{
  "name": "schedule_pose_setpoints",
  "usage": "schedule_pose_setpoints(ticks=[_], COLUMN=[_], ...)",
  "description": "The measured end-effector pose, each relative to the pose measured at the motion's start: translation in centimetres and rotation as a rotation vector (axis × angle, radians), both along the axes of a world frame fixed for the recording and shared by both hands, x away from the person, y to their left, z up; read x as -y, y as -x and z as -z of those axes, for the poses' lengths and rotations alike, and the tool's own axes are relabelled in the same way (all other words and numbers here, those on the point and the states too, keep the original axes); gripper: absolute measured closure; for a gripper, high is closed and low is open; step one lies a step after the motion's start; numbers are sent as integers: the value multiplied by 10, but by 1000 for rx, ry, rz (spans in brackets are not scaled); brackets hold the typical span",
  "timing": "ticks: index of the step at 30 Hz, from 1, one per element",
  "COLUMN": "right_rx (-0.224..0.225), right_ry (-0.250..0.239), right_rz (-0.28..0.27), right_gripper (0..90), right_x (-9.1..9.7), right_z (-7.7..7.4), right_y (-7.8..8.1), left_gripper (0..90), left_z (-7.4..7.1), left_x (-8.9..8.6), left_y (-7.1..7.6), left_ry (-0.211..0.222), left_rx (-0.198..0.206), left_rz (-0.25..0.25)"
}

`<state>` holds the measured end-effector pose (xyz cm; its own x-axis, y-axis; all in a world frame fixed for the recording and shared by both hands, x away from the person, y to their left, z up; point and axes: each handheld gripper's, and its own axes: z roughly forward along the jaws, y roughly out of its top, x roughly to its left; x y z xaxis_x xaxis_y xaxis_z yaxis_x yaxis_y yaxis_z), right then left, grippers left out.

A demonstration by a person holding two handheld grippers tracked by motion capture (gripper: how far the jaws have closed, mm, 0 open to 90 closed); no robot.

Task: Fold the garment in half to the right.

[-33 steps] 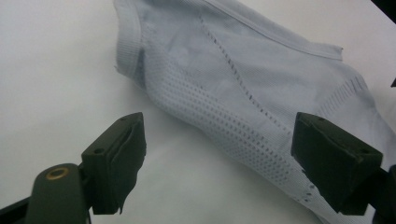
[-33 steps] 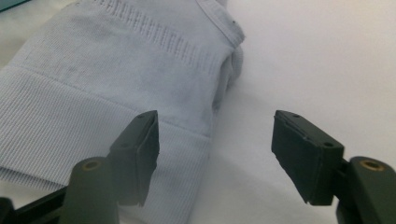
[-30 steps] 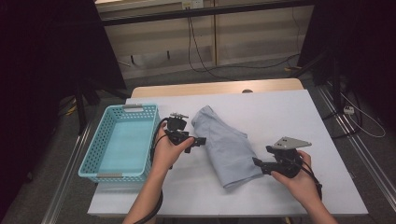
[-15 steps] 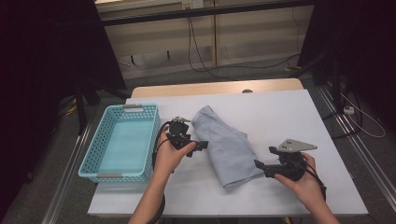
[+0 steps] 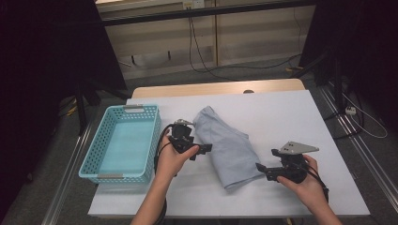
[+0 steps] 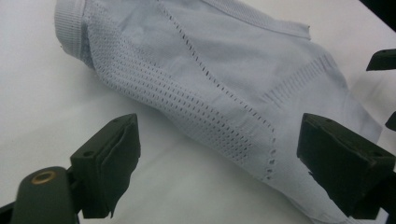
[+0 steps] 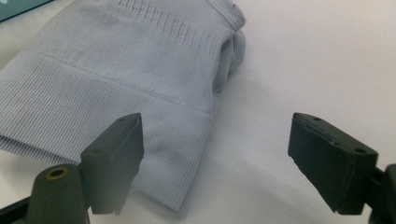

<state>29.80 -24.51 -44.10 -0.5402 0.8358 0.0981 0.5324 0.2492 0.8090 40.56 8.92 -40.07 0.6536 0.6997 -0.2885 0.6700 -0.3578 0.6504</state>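
A light grey-blue knit garment [image 5: 225, 145] lies folded on the white table [image 5: 281, 117], running from upper left to lower right. My left gripper [image 5: 206, 149] rests at its left edge, open. In the left gripper view the perforated cloth [image 6: 224, 70] lies ahead of and between the spread jaws of the left gripper [image 6: 222, 123], not pressed by them. My right gripper [image 5: 260, 168] sits at the garment's lower right corner. Its jaws have just been opening. In the right gripper view the ribbed hem [image 7: 116, 60] reaches in beside one jaw of the right gripper [image 7: 217, 121], and the pads stand off it.
A teal plastic basket [image 5: 112, 176] stands on the table to the left of the garment, beside my left hand. A corner of the basket [image 7: 18, 7] shows in the right gripper view. Bare white tabletop spreads behind and to the right. Cables run along the floor beyond the table.
Little differs. Both hands stay beside the garment, and the cloth lies as it did.
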Motion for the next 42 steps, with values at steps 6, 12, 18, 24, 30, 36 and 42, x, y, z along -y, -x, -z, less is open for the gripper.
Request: schedule_pose_setpoints(ticks=[6, 12, 18, 24, 30, 36, 42], right_rx=[7, -1, 6, 19, 22, 25, 29], right_ry=[-9, -9, -5, -8, -3, -5, -2], right_rz=[10, 9, 19, 26, 28, 33, 28], right_gripper=[165, 149, 145, 142, 142, 142, 142], right_x=[2, 1, 4, 4, 4, 5, 2], right_z=[-1, 0, 0, -2, -2, -4, -4], right_y=[1, 2, 1, 2, 4, 7, 9], left_gripper=[119, 108, 107, 107, 107, 98, 94], left_z=[1, 0, 1, 3, 5, 10, 18], left_x=[4, 7, 9, 9, 14, 20, 25], left_y=[5, 9, 11, 14, 16, 20, 22], left_ry=[-2, 2, 13, 11, 7, -2, -24], left_rx=[5, 12, 0, -6, -13, -17, -26], left_rz=[21, 47, 45, 41, 52, 59, 57])
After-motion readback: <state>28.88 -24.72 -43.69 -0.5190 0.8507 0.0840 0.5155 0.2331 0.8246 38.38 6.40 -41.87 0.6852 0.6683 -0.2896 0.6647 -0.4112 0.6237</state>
